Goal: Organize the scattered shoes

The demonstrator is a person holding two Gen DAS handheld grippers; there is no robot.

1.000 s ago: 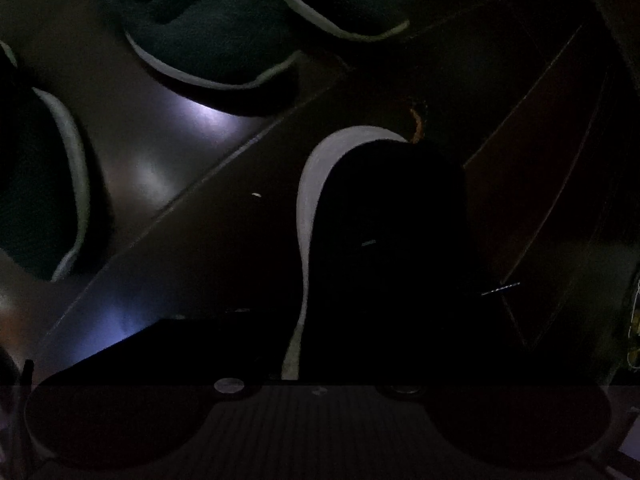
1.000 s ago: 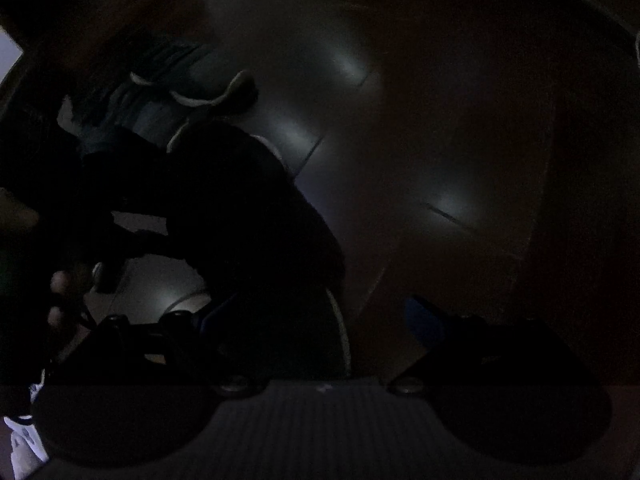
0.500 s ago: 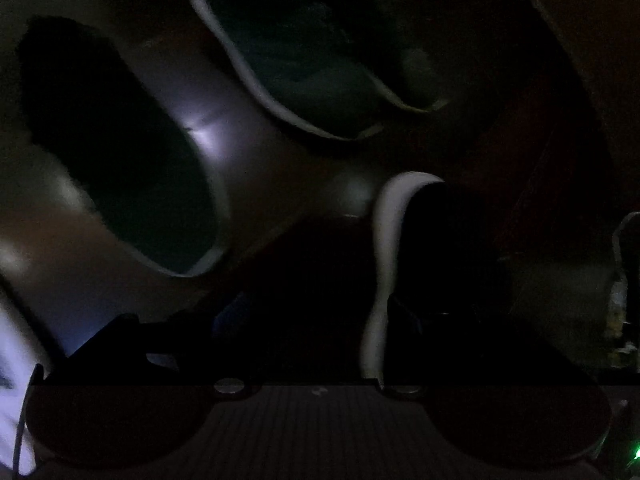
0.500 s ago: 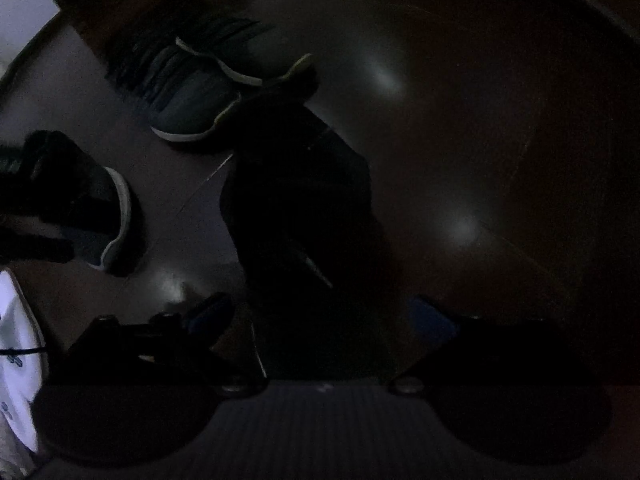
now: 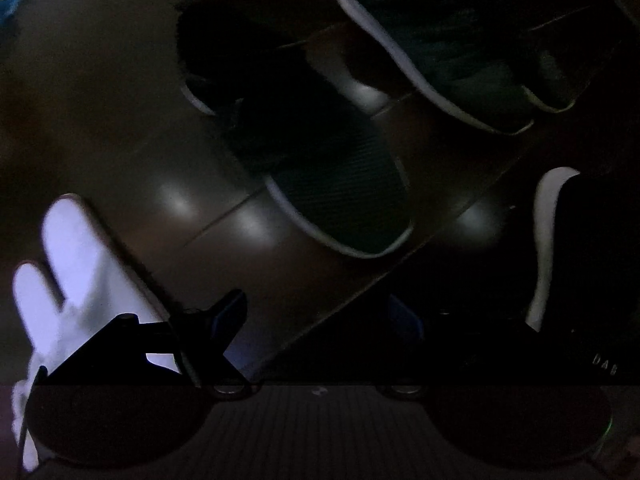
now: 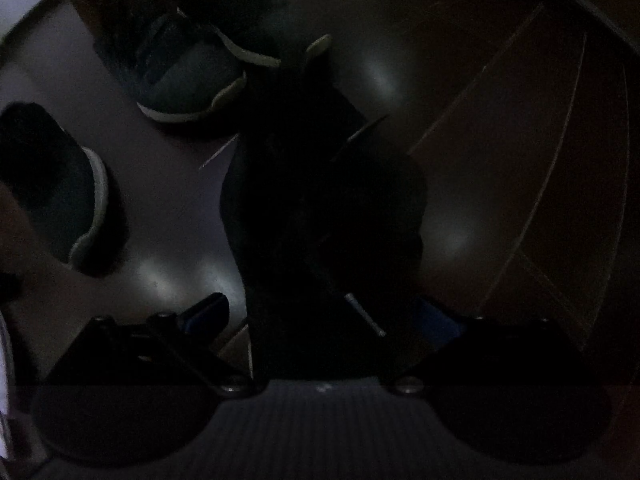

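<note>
Left wrist: the left gripper (image 5: 316, 316) gapes over the dark floor (image 5: 120, 128), three shoes ahead: two teal sneakers (image 5: 340, 196) (image 5: 448, 48), one black shoe (image 5: 588, 248) at right

Right wrist: the right gripper (image 6: 324, 316) straddles a black shoe (image 6: 320, 208); whether it clamps it I cannot tell; two teal sneakers (image 6: 188, 76) (image 6: 60, 192) lie left

Left gripper (image 5: 316, 316) — black angular fingers, blue pads at tips, round screws at finger bases, ribbed grey body behind jaws. Right gripper (image 6: 320, 316) — same build.

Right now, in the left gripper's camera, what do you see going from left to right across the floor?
White cloth-like thing → dark green shoe → black shoe with a white sole edge, at the right edge.
</note>
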